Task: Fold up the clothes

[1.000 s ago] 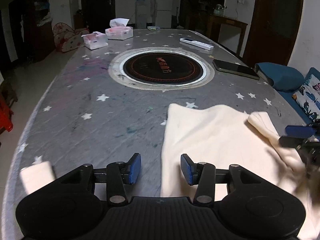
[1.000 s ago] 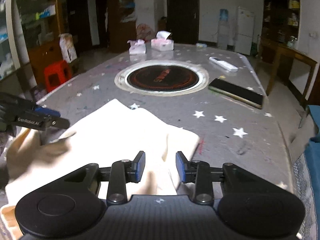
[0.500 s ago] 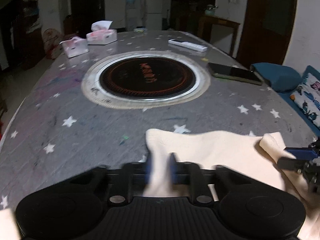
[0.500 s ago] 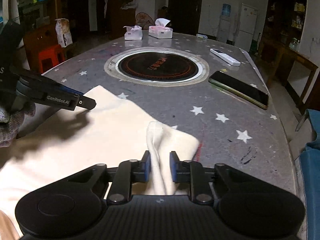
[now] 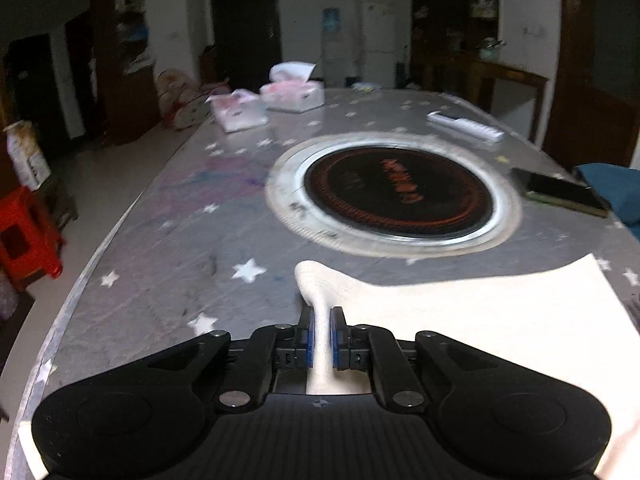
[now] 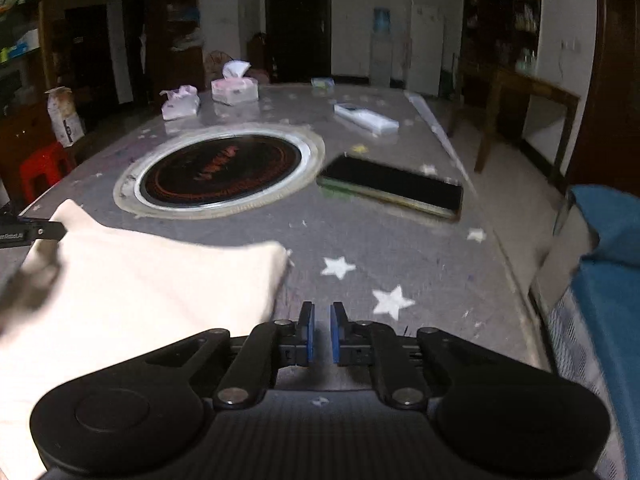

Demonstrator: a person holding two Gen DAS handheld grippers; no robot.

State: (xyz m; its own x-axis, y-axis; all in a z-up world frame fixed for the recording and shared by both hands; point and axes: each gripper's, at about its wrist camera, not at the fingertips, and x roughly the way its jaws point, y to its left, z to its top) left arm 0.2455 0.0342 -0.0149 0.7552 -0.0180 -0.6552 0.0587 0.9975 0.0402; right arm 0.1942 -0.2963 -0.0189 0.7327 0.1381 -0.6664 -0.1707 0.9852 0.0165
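The cream garment (image 5: 460, 320) is spread at the near end of the star-patterned table (image 5: 160, 264), its long axis running across, its far edge just short of the round inset hob (image 5: 400, 196); bare cloth is seen beyond, left and right; the left gripper (image 5: 320, 338) is clamped on a bunched corner; the right gripper (image 6: 322, 332) is closed, with no fabric seen between its pads, the garment's corner (image 6: 276, 256) lying just left.
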